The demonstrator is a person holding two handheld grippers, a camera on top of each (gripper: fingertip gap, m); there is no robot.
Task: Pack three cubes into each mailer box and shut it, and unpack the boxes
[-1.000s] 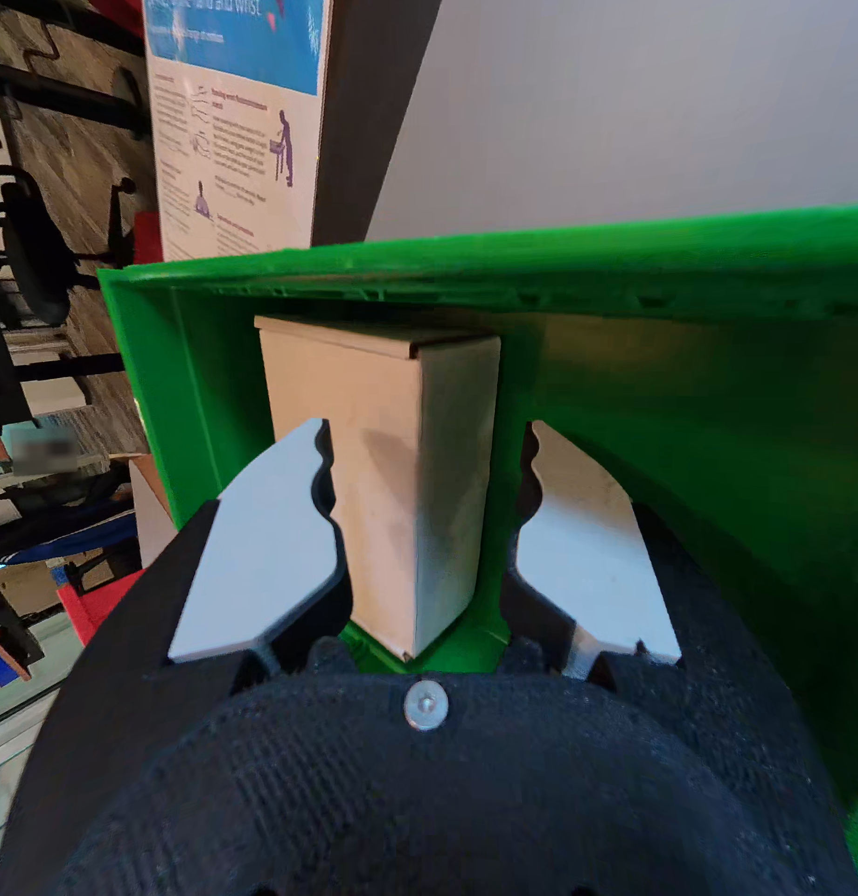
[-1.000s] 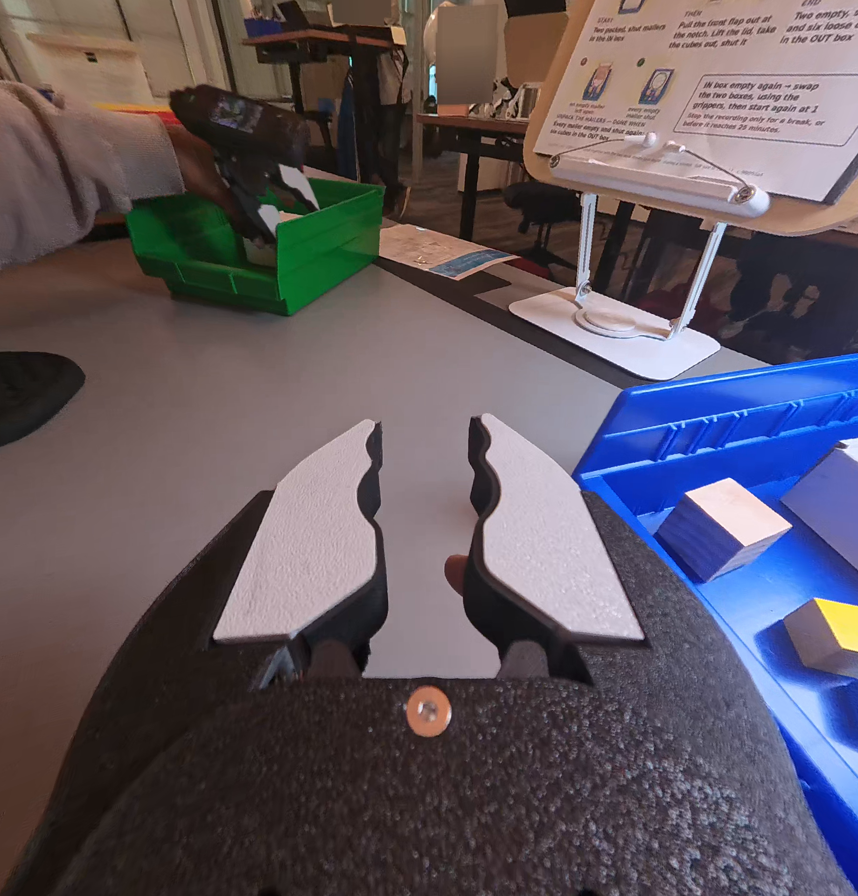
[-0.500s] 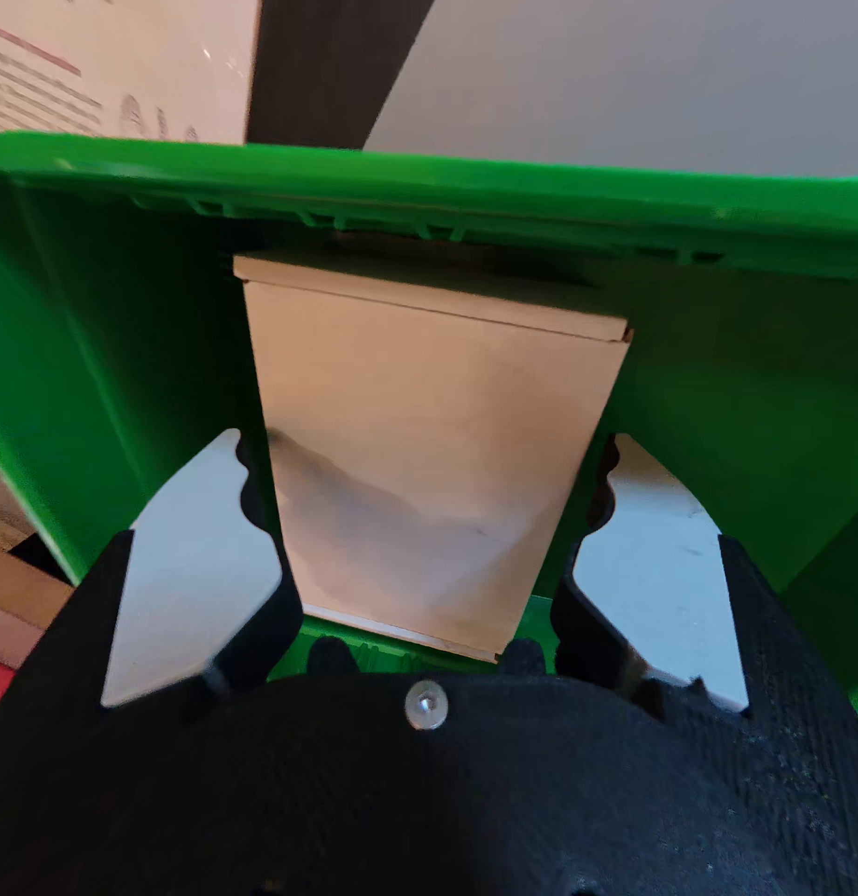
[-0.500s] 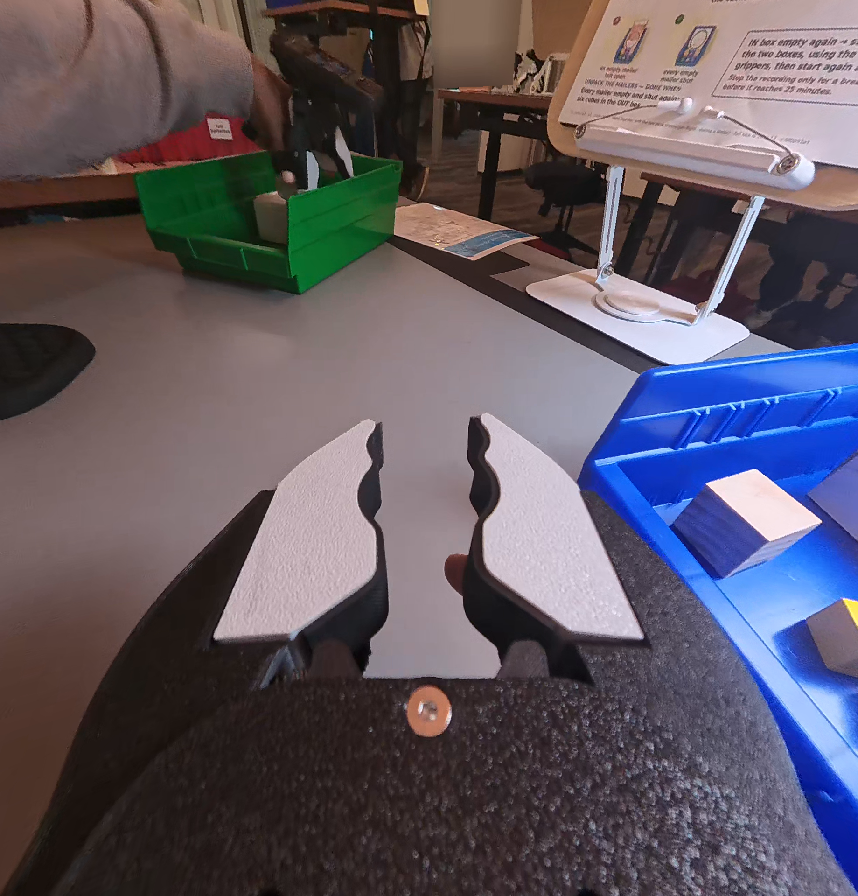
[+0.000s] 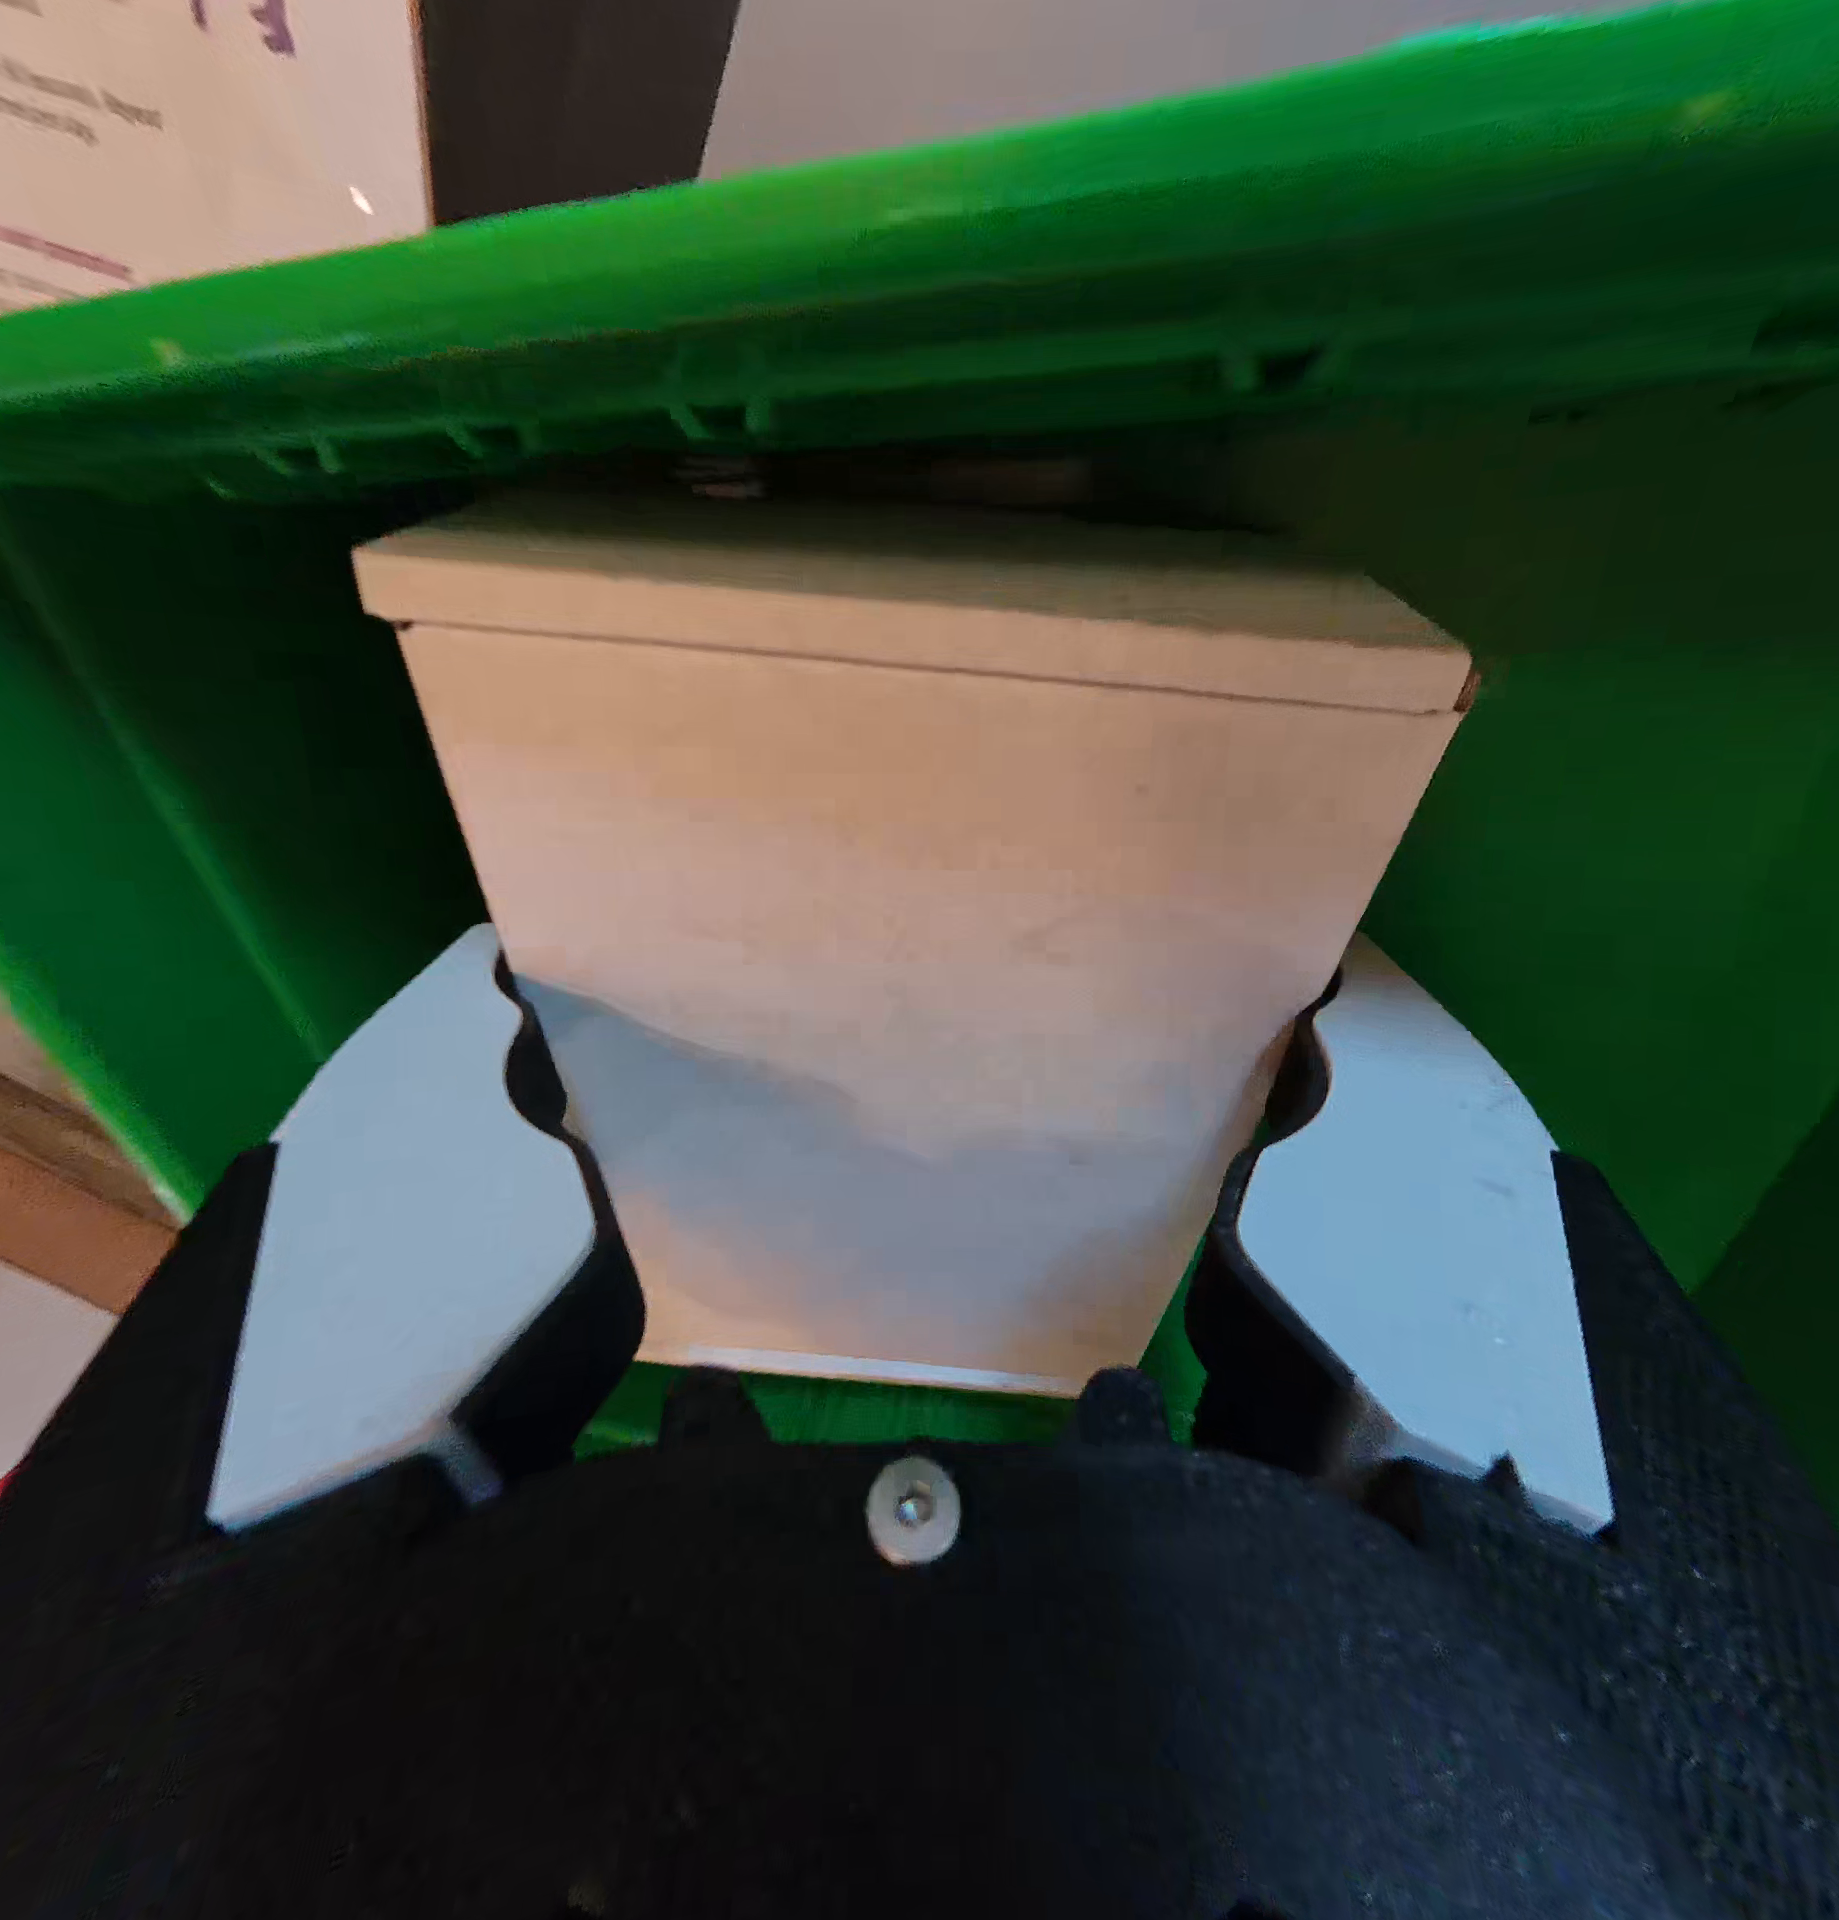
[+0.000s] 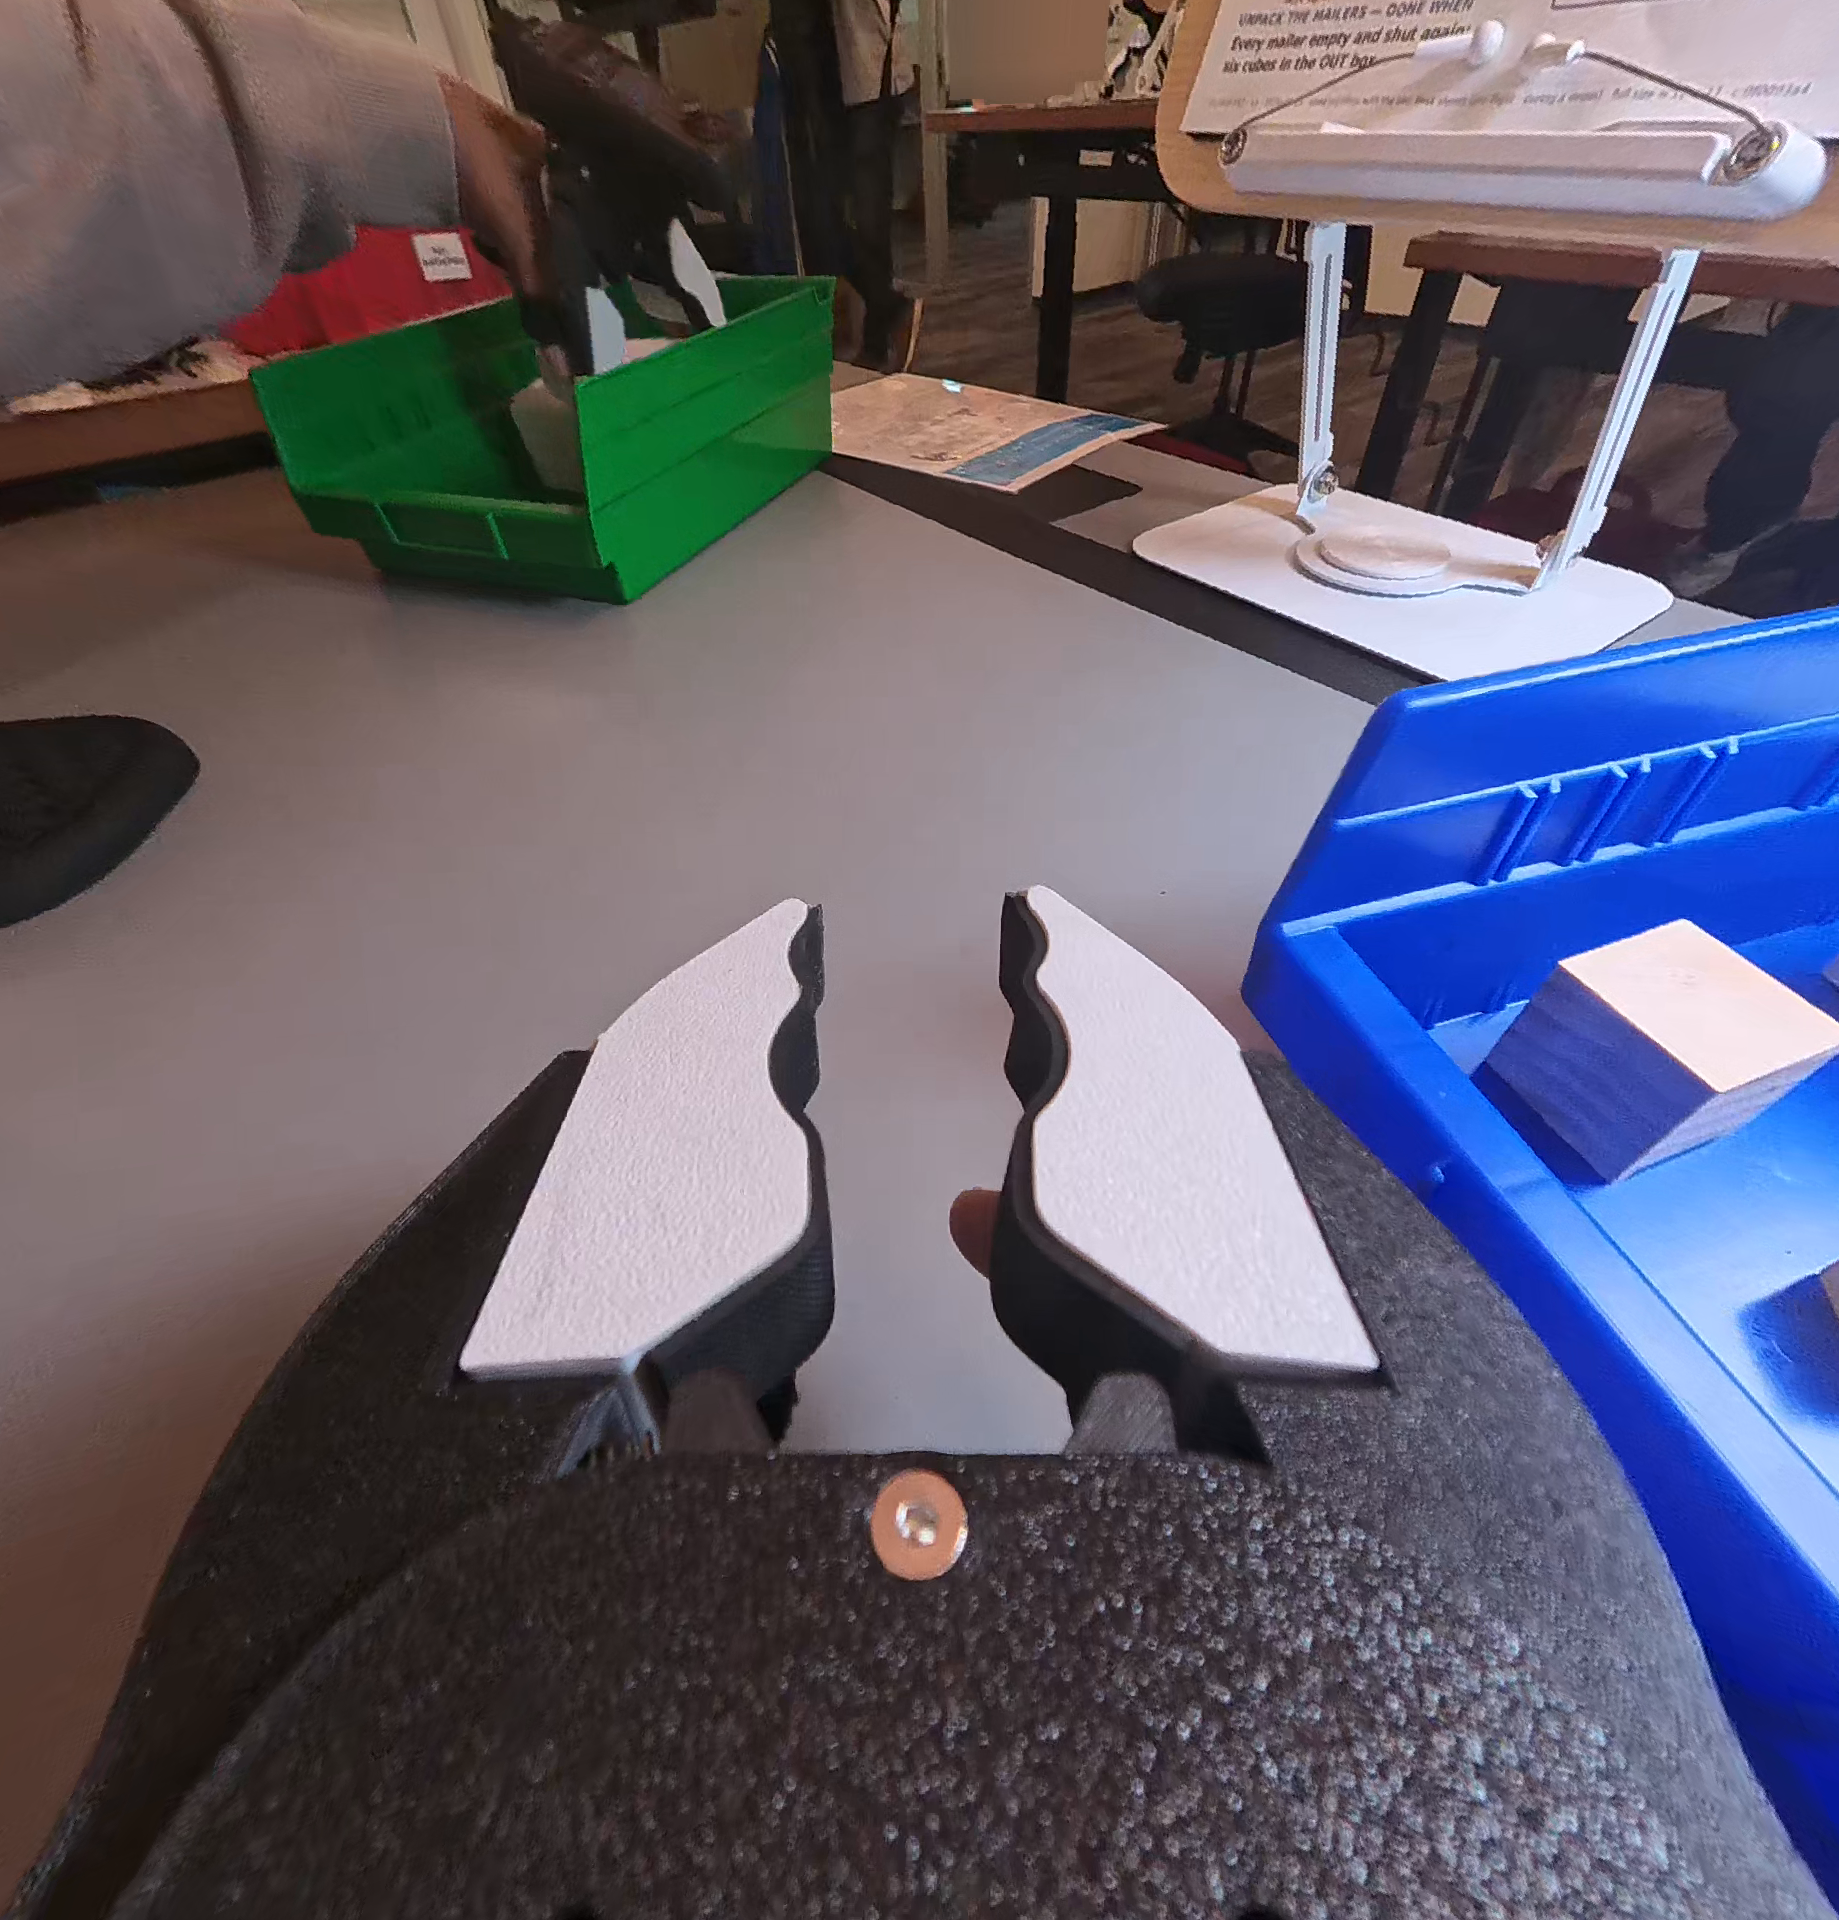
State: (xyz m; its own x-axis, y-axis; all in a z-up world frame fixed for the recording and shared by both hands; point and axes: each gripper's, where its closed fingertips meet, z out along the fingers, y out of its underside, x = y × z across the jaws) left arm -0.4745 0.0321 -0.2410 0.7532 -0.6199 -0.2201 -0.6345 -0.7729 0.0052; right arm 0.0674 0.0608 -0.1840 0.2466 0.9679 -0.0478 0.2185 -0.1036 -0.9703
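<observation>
A closed white cardboard mailer box (image 5: 915, 831) stands in the green bin (image 5: 894, 291). My left gripper (image 5: 915, 977) straddles the box, and both fingers press on its side edges. In the right wrist view the same bin (image 6: 686, 457), the box (image 6: 546, 436) and the left gripper (image 6: 634, 301), held by a grey-sleeved arm, show at the far left of the table. My right gripper (image 6: 910, 935) is open and empty, low over the grey table beside the blue bin (image 6: 1517, 790). A wooden cube (image 6: 1663, 1029) lies in the blue bin.
A white document stand (image 6: 1414, 561) with an instruction sheet stands at the back right. A paper sheet (image 6: 977, 426) lies behind the green bin. A black pad (image 6: 53, 810) lies at the table's left edge. Desks and chairs are beyond the table. The gap from one gripper's tips to the other's is roughly 55 cm. The wooden cube (image 6: 1663, 1029) is about 15 cm from my right fingertips and 60 cm from my left.
My left gripper has moved down around the mailer box and its fingers have closed from a wide gap onto the box's sides. My right gripper has hardly moved and stays open.
</observation>
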